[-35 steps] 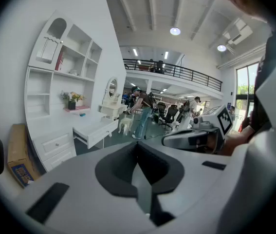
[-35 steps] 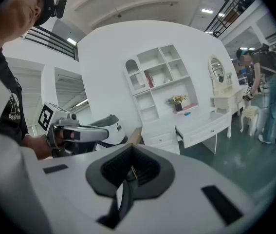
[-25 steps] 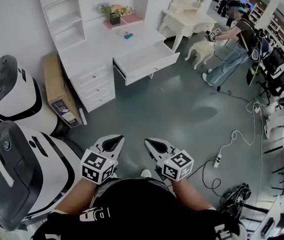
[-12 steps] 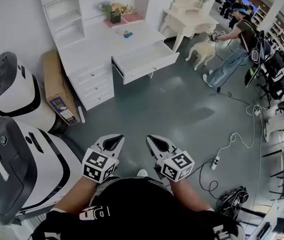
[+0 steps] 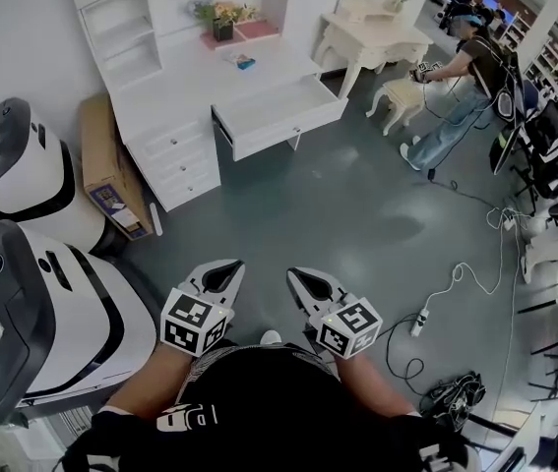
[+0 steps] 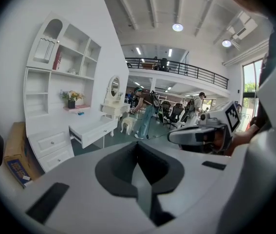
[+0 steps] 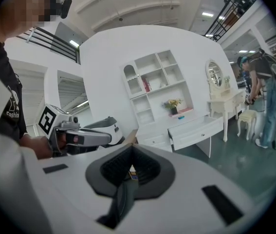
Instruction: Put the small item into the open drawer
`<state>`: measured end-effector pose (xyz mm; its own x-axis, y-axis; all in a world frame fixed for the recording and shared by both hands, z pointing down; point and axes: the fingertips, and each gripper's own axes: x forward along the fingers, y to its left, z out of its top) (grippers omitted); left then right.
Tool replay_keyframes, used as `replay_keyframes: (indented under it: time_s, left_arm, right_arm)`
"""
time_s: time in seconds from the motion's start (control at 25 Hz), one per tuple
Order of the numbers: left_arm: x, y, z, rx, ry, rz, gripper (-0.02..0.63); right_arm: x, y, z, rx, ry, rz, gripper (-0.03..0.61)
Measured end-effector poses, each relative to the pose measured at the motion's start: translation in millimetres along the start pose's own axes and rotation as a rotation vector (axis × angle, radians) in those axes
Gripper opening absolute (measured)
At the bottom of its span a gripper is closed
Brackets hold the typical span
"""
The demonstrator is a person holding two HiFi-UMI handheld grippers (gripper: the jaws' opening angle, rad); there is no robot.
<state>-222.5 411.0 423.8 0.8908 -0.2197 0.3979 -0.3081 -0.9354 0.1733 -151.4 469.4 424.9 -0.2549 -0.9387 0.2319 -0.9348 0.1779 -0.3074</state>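
**Showroom furniture, machines and loose cables**

Two bulky white-and-black machines (image 5: pixel 32 313) stand at the left, one behind the other; a cardboard box (image 5: pixel 104 165) stands between the farther one and a stack of closed white drawers (image 5: pixel 185 160); a white shelf unit (image 5: pixel 126 32) rises against the wall; potted flowers (image 5: pixel 221 23) sit at the back of the white surface (image 5: pixel 185 87), a pink slab (image 5: pixel 257 31) just beside them; further right are a mirrored dressing table (image 5: pixel 367 32) and a small stool (image 5: pixel 397 101); a person (image 5: pixel 465 82) stands near the stool; a white cable (image 5: pixel 456 278) and power strip (image 5: pixel 418 321) lie on the grey-green floor (image 5: pixel 338 205), a black cable tangle (image 5: pixel 461 391) nearby.
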Motion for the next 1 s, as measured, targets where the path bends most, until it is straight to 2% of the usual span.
replay_keyframes:
  time_s: [0.28,0.52,0.8,1.0]
  left_arm:
    - [33,-31,-4,-0.012,0.025,0.007,0.014]
    - [53,-38,0,-0.018,0.043,0.013,0.014]
    - [76,-25,5,-0.019,0.062,-0.002,0.014]
    - [105,6,20,-0.02,0.056,-0.021,0.014]
  right_arm:
    - [-19,-27,-10,0.014,0.024,0.033,0.009]
    - [-30,-51,-12,0.044,0.024,0.028,0.009]
    - [-18,-77,-10,0.061,0.028,0.005,0.009]
    - [8,-104,2,0.048,0.046,-0.019,0.009]
